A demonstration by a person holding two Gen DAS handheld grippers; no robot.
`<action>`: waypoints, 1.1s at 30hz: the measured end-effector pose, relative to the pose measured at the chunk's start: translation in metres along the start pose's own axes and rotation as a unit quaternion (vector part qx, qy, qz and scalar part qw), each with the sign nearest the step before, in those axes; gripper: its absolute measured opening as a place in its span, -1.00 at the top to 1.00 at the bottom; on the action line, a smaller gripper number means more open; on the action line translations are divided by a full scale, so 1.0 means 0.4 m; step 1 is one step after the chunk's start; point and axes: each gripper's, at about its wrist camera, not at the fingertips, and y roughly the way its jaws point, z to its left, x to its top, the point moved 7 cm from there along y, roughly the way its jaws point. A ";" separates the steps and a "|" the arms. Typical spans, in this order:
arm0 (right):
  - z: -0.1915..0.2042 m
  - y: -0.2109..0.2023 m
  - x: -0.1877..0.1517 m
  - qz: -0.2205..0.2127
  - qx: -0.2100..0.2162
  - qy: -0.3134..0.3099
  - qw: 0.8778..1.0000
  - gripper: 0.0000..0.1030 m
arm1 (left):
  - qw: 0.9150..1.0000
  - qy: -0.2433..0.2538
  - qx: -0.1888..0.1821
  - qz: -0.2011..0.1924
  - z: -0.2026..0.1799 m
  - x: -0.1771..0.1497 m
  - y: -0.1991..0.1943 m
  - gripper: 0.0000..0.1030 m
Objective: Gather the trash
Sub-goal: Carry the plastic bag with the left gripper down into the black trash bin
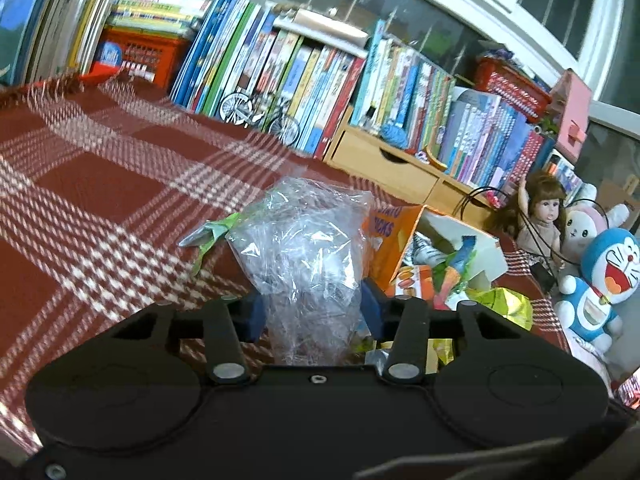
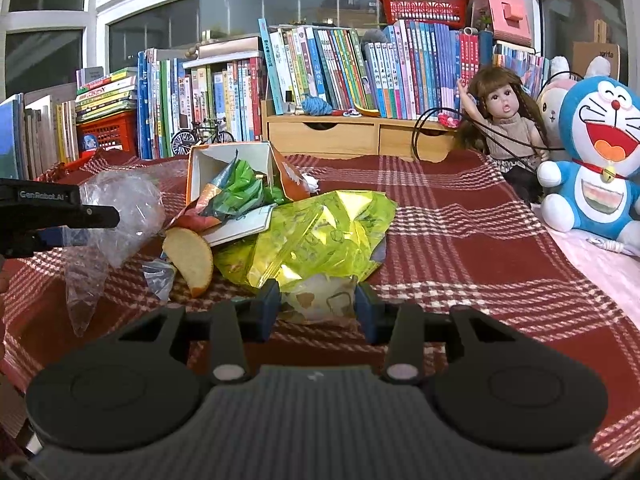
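While the left tool [image 1: 312, 310] pinches a crumpled clear plastic bag [image 1: 304, 248] at the centre of its view, above a red plaid cloth [image 1: 100, 184], the right tool [image 2: 316, 306] grips a pale wrapper [image 2: 320, 296] low in the middle of its own frame. Behind that wrapper lie a yellow foil bag [image 2: 320, 236], an apple slice [image 2: 192, 260] and an orange carton [image 2: 228, 176] stuffed with scraps, with books [image 2: 320, 68] and a blue plush toy [image 2: 596, 160] beyond.

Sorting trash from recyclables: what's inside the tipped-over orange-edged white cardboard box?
In the white cardboard box, crumpled green plastic wrappers and an orange-and-grey foil wrapper spill from its open mouth. Anything deeper behind them is covered.
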 end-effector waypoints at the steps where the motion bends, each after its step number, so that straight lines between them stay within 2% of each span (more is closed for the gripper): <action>1: 0.002 -0.003 0.002 -0.002 0.000 -0.001 1.000 0.09 | 1.000 0.009 0.000 -0.007 -0.006 0.002 -0.011 0.14; 8: 0.013 -0.038 0.018 -0.018 0.008 0.007 1.000 0.09 | 0.998 0.051 -0.009 -0.037 -0.032 0.005 -0.112 0.14; 15: 0.043 -0.098 0.005 -0.025 0.032 0.012 0.999 0.09 | 0.993 0.102 -0.021 -0.048 -0.058 -0.045 -0.245 0.14; 25: 0.102 -0.214 -0.092 -0.005 0.079 0.019 0.997 0.09 | 0.991 0.126 -0.039 -0.030 -0.034 -0.173 -0.438 0.14; 33: 0.142 -0.257 -0.241 0.052 0.106 0.026 0.993 0.09 | 0.989 0.134 -0.046 0.027 0.013 -0.304 -0.526 0.14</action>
